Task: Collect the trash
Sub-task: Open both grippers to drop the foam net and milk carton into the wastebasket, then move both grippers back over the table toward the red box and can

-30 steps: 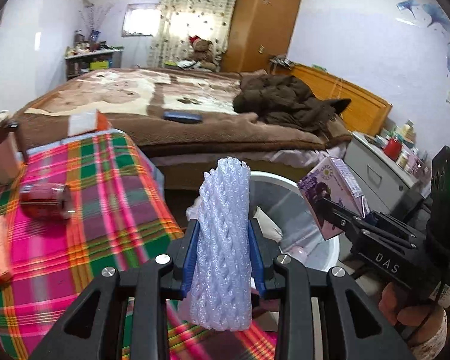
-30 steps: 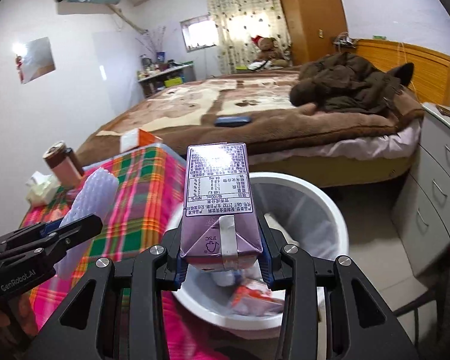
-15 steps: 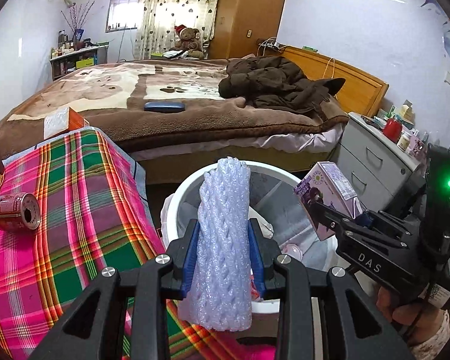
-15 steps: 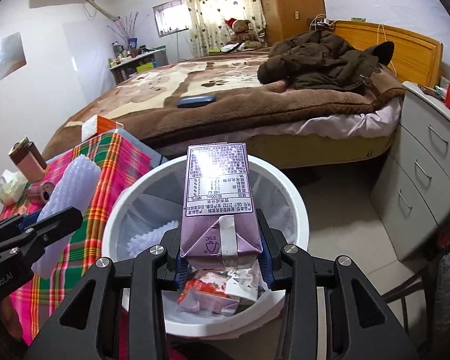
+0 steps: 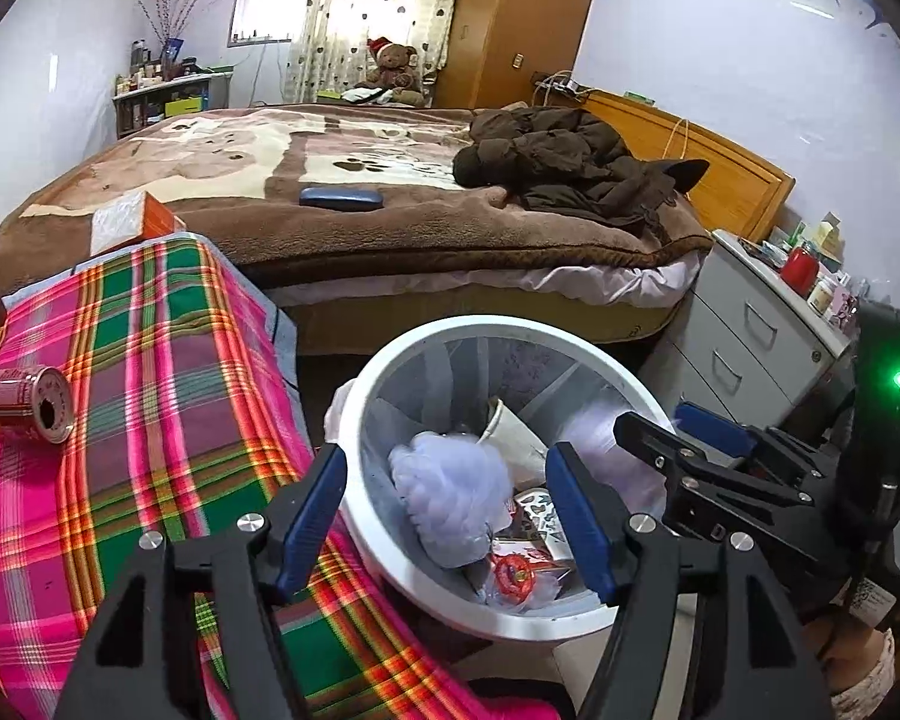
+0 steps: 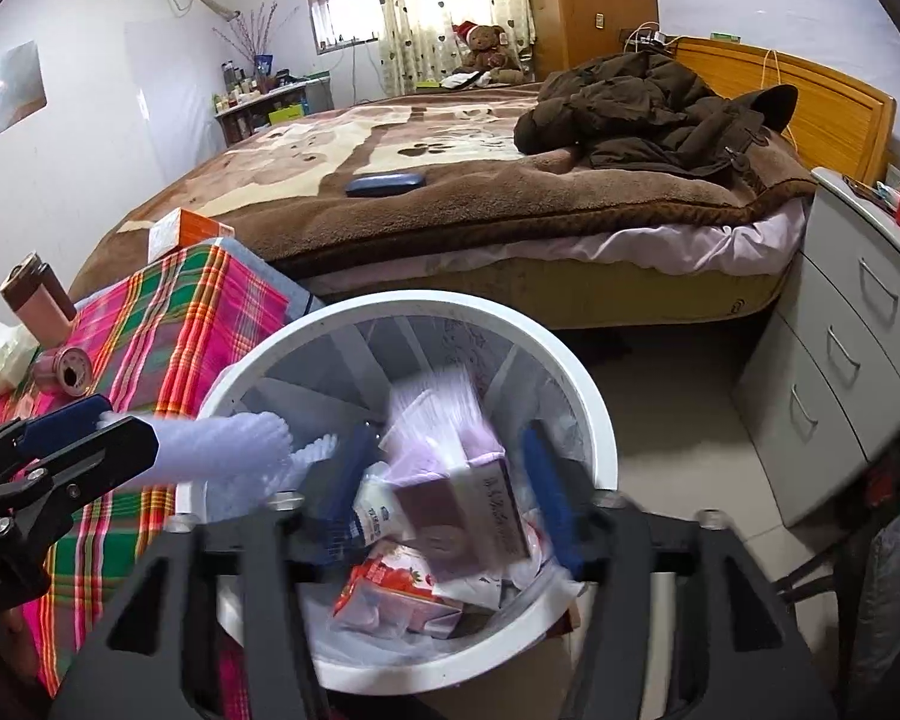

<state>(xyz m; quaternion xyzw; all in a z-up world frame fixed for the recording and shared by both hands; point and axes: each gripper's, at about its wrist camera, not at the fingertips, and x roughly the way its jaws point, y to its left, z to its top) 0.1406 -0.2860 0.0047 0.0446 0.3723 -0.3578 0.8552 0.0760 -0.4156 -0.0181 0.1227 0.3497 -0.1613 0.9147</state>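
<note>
Here the white bin (image 5: 390,360) is seen beside the plaid-covered table (image 5: 150,360), placed so that trash can be dropped in directly from the edge. Over its rim both grippers are held: the left gripper (image 5: 447,516) and the right gripper (image 6: 444,480), fingers opening and gripping nothing. The foam net (image 5: 450,498) and the purple carton (image 6: 450,480) are shown falling into the bin. A red can (image 5: 24,402) remains on the table, with open cloth around it.
</note>
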